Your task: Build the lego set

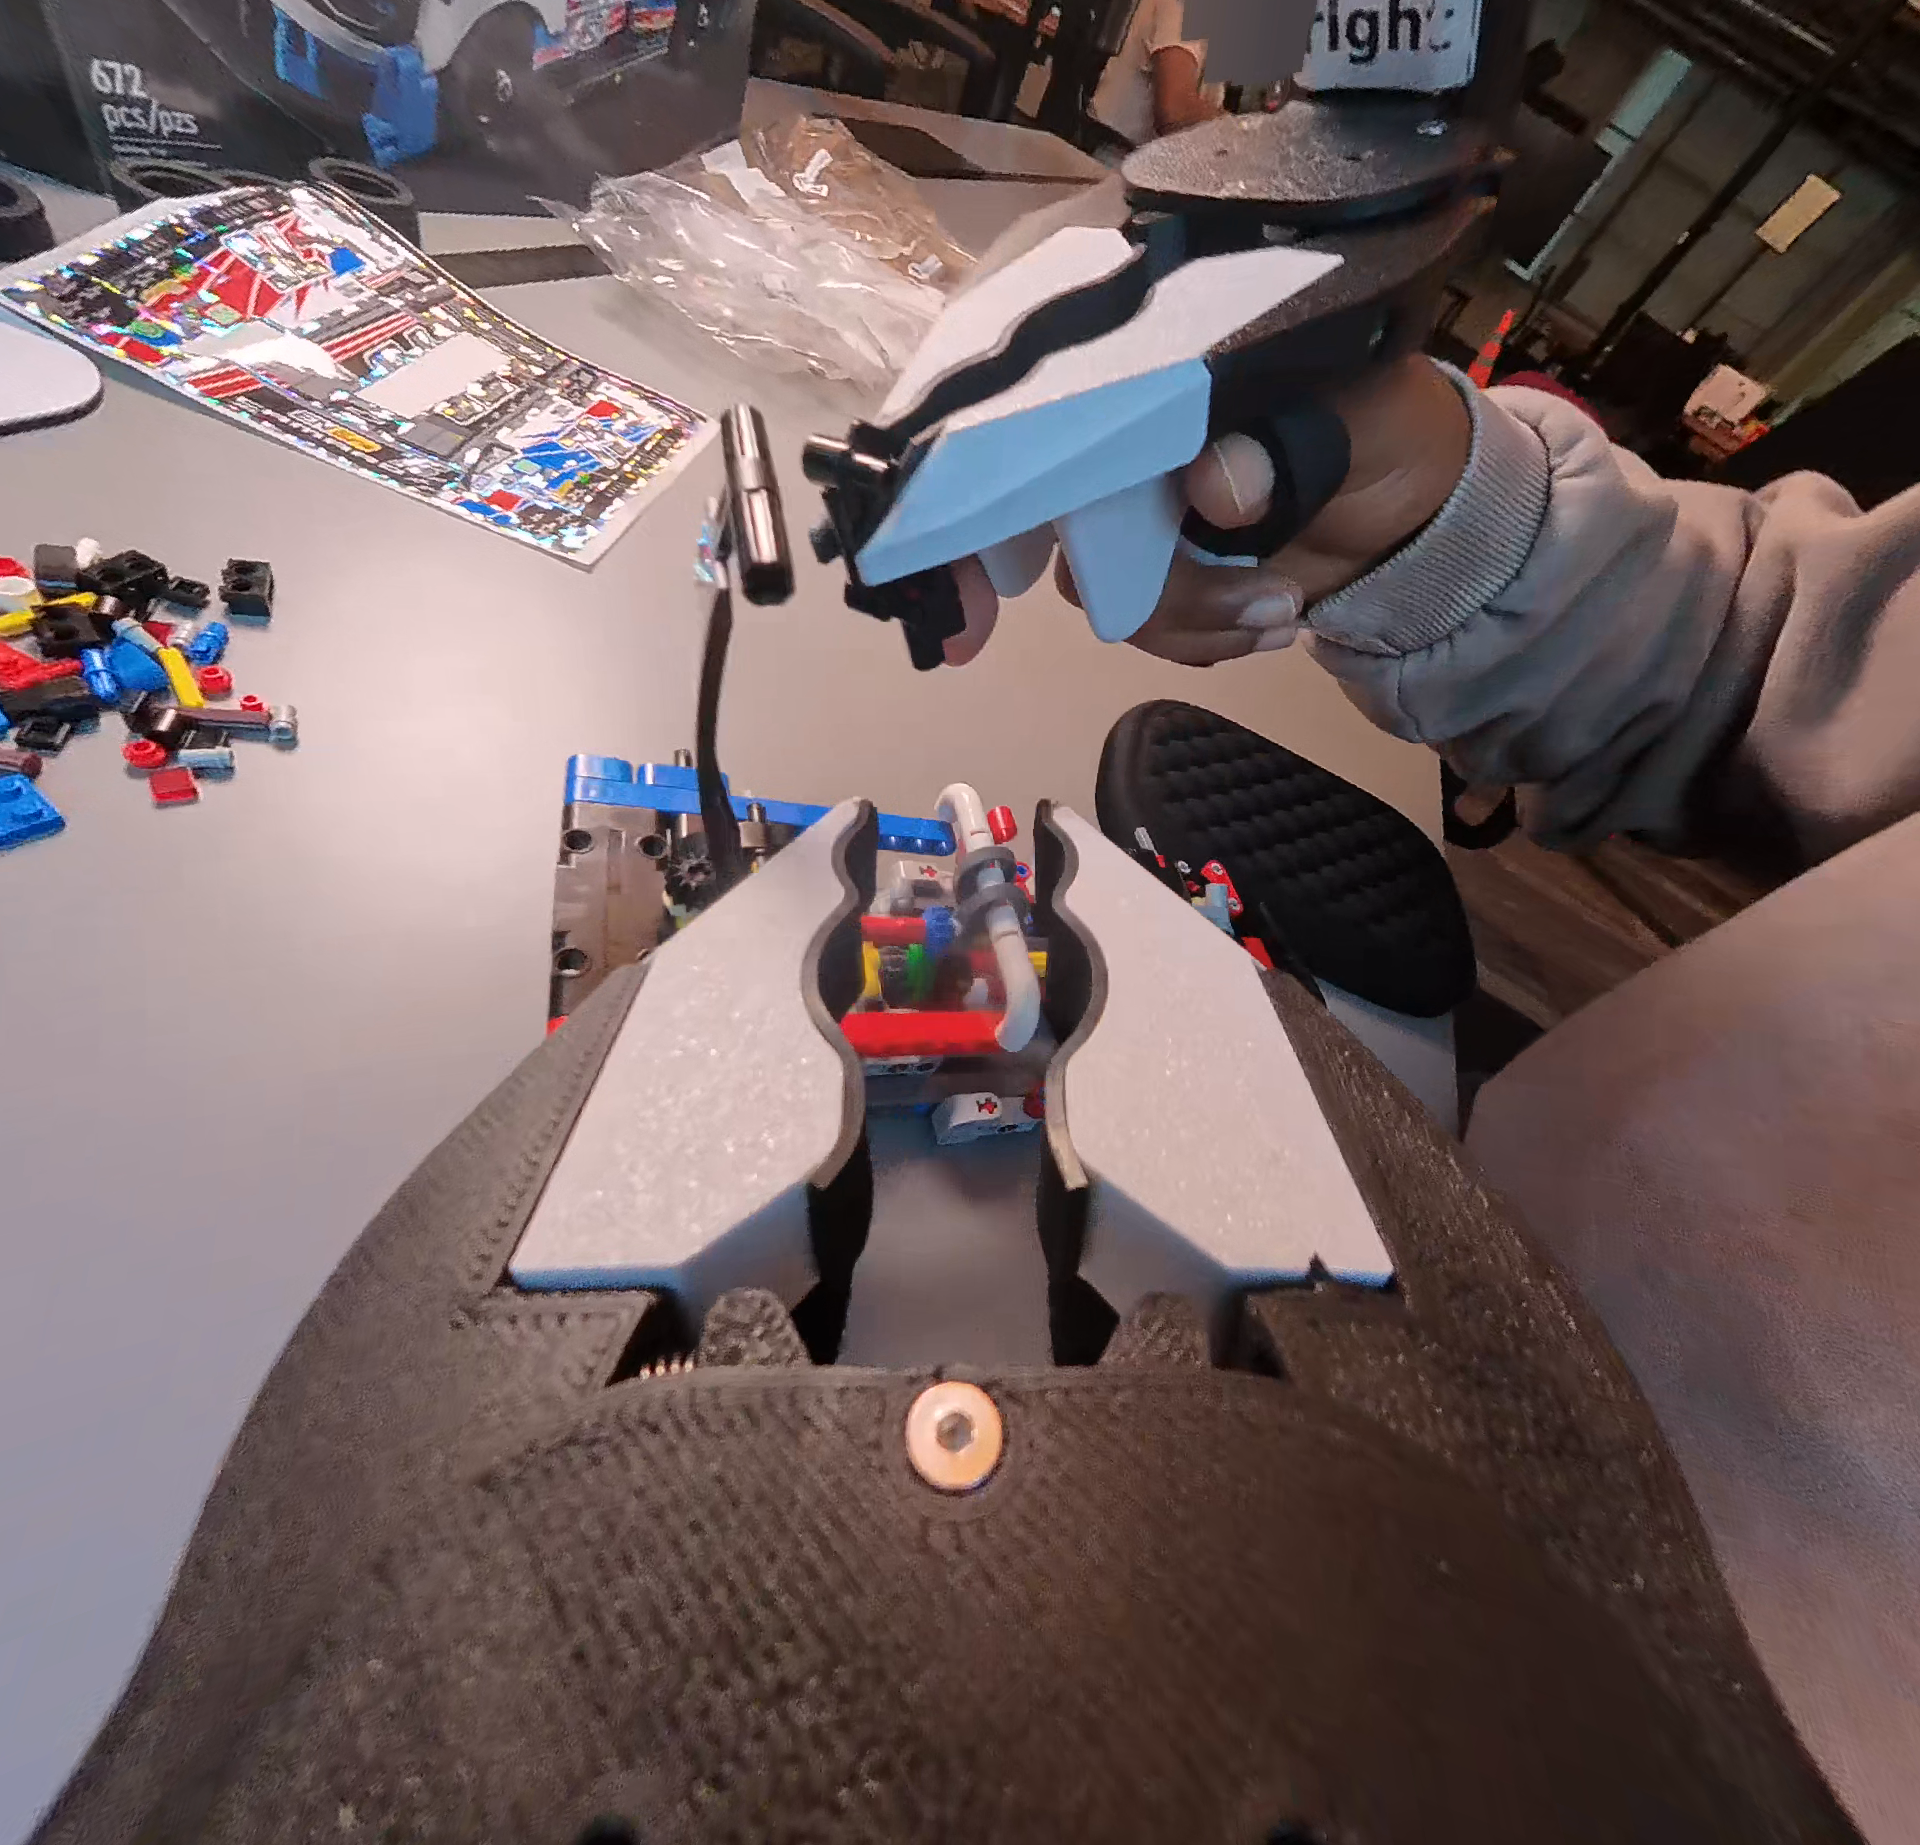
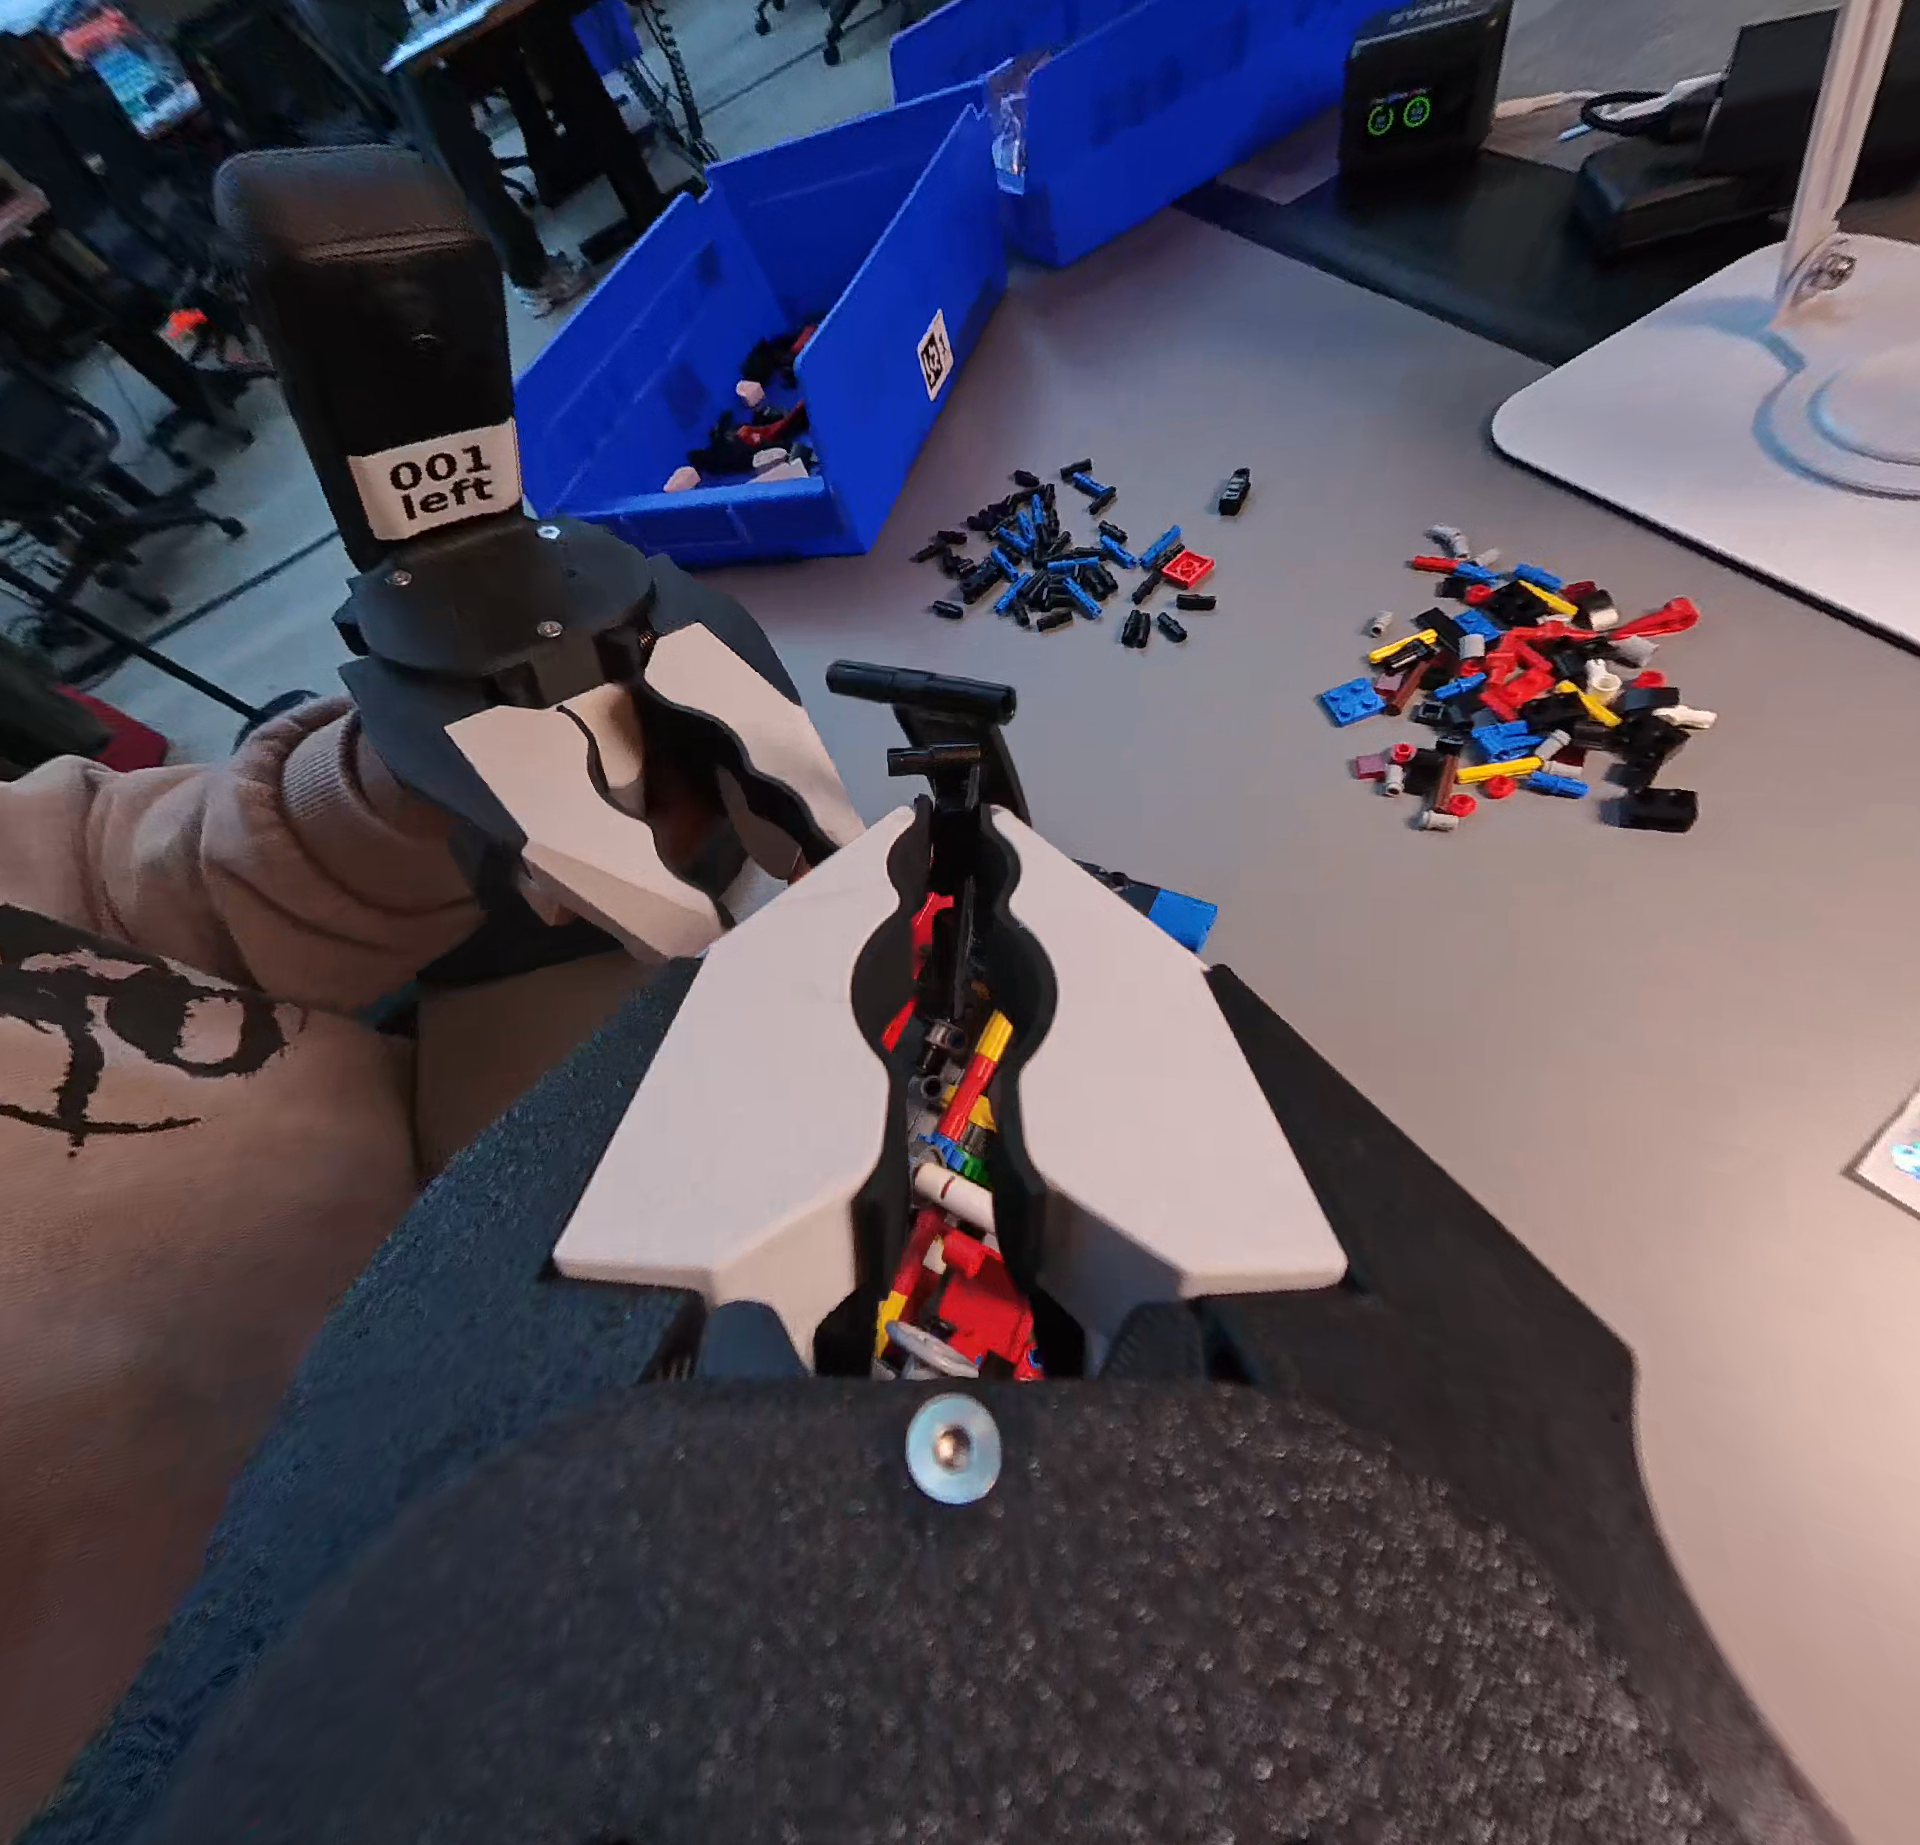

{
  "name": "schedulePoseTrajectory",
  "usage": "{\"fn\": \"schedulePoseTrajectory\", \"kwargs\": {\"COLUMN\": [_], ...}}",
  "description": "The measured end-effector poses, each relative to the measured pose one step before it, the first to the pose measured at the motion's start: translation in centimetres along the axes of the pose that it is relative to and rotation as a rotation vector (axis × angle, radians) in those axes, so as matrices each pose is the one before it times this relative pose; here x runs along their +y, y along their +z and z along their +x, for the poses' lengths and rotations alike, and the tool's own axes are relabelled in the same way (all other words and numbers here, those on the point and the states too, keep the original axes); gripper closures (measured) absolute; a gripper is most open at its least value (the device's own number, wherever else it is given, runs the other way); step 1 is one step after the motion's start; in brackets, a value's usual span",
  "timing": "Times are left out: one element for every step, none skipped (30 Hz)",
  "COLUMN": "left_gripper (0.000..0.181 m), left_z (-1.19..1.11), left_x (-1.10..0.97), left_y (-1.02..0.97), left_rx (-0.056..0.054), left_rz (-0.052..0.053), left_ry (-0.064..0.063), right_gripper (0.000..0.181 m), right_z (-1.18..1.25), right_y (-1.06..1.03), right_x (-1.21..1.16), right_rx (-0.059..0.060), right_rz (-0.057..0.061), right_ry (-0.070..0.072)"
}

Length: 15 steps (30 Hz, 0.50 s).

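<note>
The partly built lego model, with blue, red and grey parts, rests on the grey table. My left gripper is closed around its red middle frame. A black rod stands up from the model on a thin black stalk. My right gripper is just right of that rod and is shut on a small black piece. In the right wrist view, my right gripper holds the black piece above the model. The left gripper is close on its left.
Loose coloured pieces and a heap of black and blue pins lie on the table. Blue bins stand behind them and a white stand base is at the right. A sticker sheet, the set's box and plastic bags lie farther back. Spacing between my two grippers at the tips: around 5 centimeters.
</note>
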<state>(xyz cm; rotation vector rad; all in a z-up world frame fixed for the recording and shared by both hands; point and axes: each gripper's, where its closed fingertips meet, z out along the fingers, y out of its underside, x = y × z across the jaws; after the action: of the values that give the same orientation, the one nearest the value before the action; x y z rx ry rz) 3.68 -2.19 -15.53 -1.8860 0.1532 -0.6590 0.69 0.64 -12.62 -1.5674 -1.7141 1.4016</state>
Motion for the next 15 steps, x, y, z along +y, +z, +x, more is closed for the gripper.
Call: {"fn": "schedulePoseTrajectory", "kwargs": {"left_gripper": [0.153,0.153,0.154,0.154,0.155,0.156,0.157,0.160,0.162,0.161,0.159,0.157,0.154,0.152,0.150], "left_z": [-0.140,0.099,0.257,0.307,0.337,0.380,0.507,0.640,0.650,0.419,0.337,0.284,0.090,-0.109,-0.152], "left_x": [-0.258,-0.328,-0.328,-0.282,-0.199,-0.133,-0.062,0.007,0.031,0.057,0.080,0.092,0.049,0.048,0.071], "left_y": [-0.079,-0.138,-0.111,-0.038,0.060,0.147,0.184,0.207,0.206,0.151,0.091,0.104,0.137,0.165,0.181], "left_rx": [-0.0013,0.0102,0.0180,0.0198,0.0229,0.0256,0.0326,0.0378,0.0359,0.0201,0.0144,0.0096,-0.0024,-0.0132,-0.0143], "left_rz": [0.0180,0.0170,0.0151,0.0129,0.0100,0.0083,0.0073,0.0037,0.0031,0.0028,0.0009,0.0010,0.0047,0.0069,0.0077], "left_ry": [-0.0092,-0.0062,-0.0051,-0.0063,-0.0101,-0.0120,-0.0075,-0.0066,-0.0060,-0.0046,0.0045,0.0001,-0.0061,-0.0097,-0.0114], "right_gripper": [0.176,0.176,0.176,0.176,0.176,0.176,0.175,0.175,0.175,0.175,0.176,0.176,0.176,0.176,0.176], "right_z": [-0.203,-0.497,-0.633,-0.630,-0.604,-0.610,-0.622,-0.316,-0.342,-0.277,0.210,0.154,-0.213,-0.315,-0.057], "right_y": [-0.122,-0.203,-0.218,-0.199,-0.147,-0.107,-0.049,-0.060,-0.071,-0.059,-0.102,-0.087,-0.034,0.030,0.086], "right_x": [0.198,0.291,0.404,0.415,0.331,0.240,0.209,0.108,0.070,0.048,-0.069,-0.178,-0.162,-0.118,-0.137], "right_rx": [-0.0031,-0.0166,-0.0220,-0.0208,-0.0181,-0.0189,-0.0202,-0.0040,-0.0079,-0.0051,0.0227,0.0166,-0.0092,-0.0180,-0.0021], "right_rz": [0.0012,0.0009,-0.0036,-0.0030,0.0005,0.0052,0.0039,0.0057,0.0055,0.0032,0.0081,0.0148,0.0142,0.0112,0.0139], "right_ry": [0.0026,0.0058,0.0101,0.0128,0.0169,0.0176,0.0136,0.0089,0.0077,0.0127,0.0143,0.0145,0.0158,0.0236,0.0278]}}
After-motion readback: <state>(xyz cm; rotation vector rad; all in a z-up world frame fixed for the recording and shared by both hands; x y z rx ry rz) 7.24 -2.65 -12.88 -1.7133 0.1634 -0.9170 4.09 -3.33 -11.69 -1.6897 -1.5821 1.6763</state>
